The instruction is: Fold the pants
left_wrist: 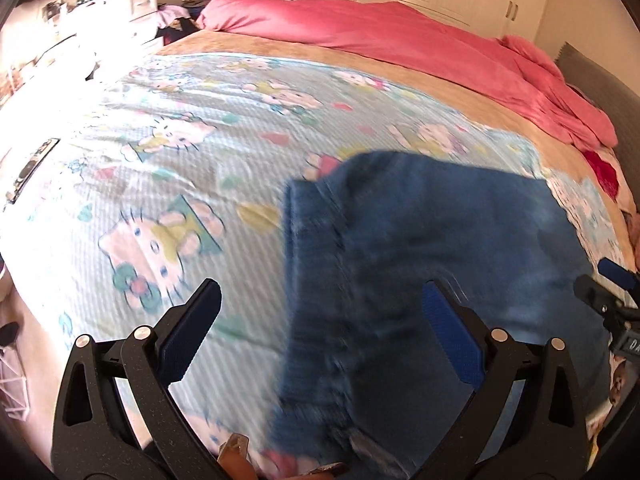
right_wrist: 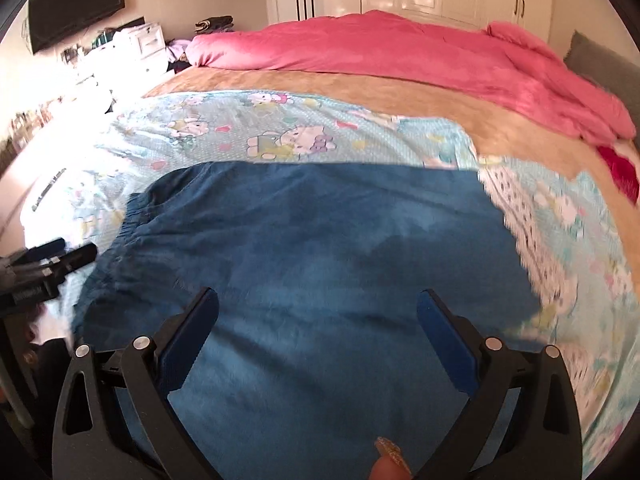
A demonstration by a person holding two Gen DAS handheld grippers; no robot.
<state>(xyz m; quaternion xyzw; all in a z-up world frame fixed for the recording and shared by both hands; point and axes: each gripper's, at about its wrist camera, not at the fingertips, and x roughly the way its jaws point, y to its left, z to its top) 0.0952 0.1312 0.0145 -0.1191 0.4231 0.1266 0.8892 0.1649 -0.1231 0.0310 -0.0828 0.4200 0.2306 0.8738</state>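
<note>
One pair of blue pants (right_wrist: 304, 248) flat on cartoon-cat sheet (left_wrist: 168, 168), elastic waistband toward left, fabric blurred, left gripper (left_wrist: 320, 308) spread wide at waistband edge, right gripper (right_wrist: 316, 312) spread wide above pants, both holding nothing, pink duvet (right_wrist: 400, 52) beyond, no legible writing.

Both tools are showing the same build: the left gripper (left_wrist: 322, 300) and right gripper (right_wrist: 318, 308) are wearing matte black triangular frames with slotted cut-outs, silver round screws (right_wrist: 140, 342) shining behind the fingers, and ribbed blue pads (left_wrist: 448, 336) lining their inner faces. A glittery-nailed fingertip (right_wrist: 390, 462) is peeking below.
</note>
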